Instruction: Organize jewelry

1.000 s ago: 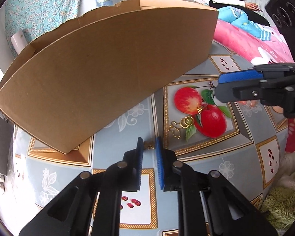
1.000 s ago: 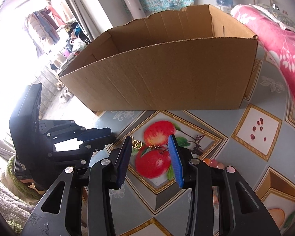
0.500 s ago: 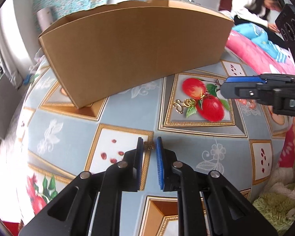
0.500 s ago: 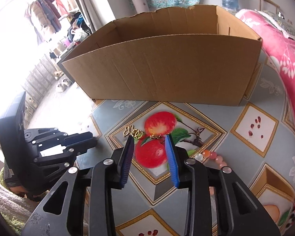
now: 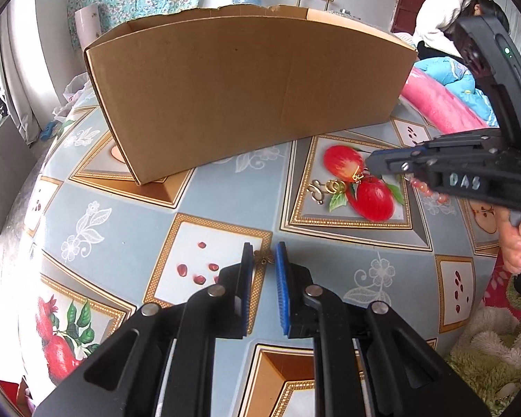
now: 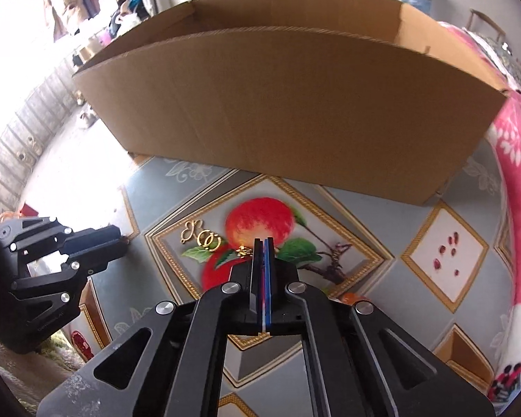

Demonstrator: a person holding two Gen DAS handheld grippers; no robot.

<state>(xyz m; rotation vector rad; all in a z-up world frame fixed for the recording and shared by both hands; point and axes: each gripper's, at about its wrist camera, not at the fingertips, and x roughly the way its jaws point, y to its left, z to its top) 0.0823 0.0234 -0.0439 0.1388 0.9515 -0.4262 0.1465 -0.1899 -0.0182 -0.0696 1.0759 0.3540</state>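
The left gripper point(image 5: 264, 259) stands only a sliver apart, pinching a small bronze-coloured charm point(image 5: 263, 258) at its tips, above the tablecloth point(image 5: 225, 194) in front of the cardboard box point(image 5: 246, 87). The right gripper point(image 6: 263, 243) has its pads pressed together on a small gold earring point(image 6: 244, 251), in front of the box's long wall over the printed red apples point(image 6: 258, 222). Just left of it in the right wrist view lies a gold chain piece with linked rings point(image 6: 201, 236), its long axis running roughly along the box wall. Pink beads point(image 5: 429, 189) lie behind the right gripper. The cloth is grey-blue with gold-framed fruit panels. A pink blanket point(image 6: 514, 180) lies beside the box; a seated person point(image 5: 441, 21) is behind it.
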